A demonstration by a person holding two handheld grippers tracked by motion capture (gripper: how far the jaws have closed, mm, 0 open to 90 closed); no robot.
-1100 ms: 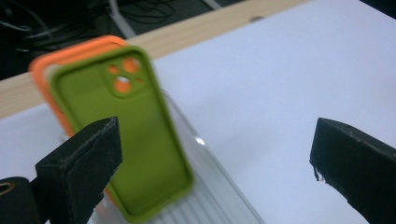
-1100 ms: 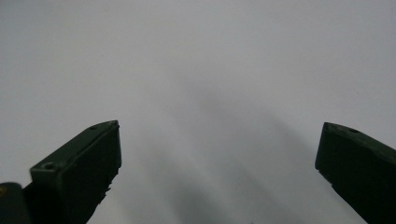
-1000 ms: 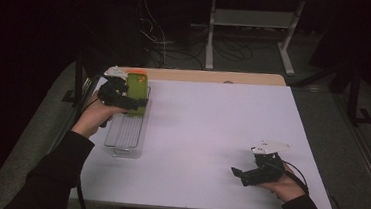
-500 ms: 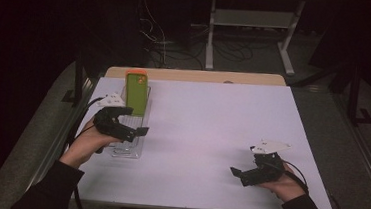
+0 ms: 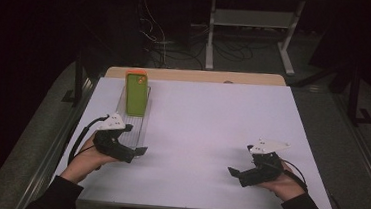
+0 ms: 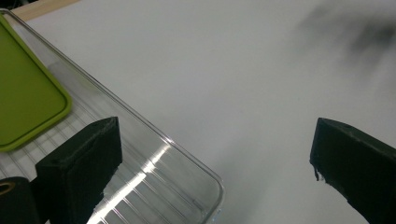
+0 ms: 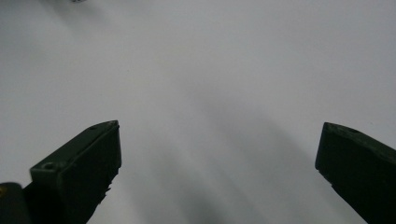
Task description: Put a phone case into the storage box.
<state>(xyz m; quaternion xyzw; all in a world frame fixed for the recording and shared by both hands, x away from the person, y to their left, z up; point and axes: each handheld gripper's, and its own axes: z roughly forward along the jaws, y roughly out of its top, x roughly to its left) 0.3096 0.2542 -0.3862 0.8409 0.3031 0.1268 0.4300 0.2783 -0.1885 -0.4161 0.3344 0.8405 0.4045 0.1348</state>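
One ribbed clear rectangular tray (image 5: 134,130)

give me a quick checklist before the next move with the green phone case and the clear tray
1. Green phone case resting in the clear tray, at its far end: ok.
2. Left claw open with nothing between its jaws: ok.
3. Left claw clear of the case, near the tray's close end: ok.
4. Right claw open and empty, jaws over bare white table: ok.
5. Tray lying flat along the table's left side: ok.
6. Whether the case lies flat or leans on the tray wall: cannot tell.
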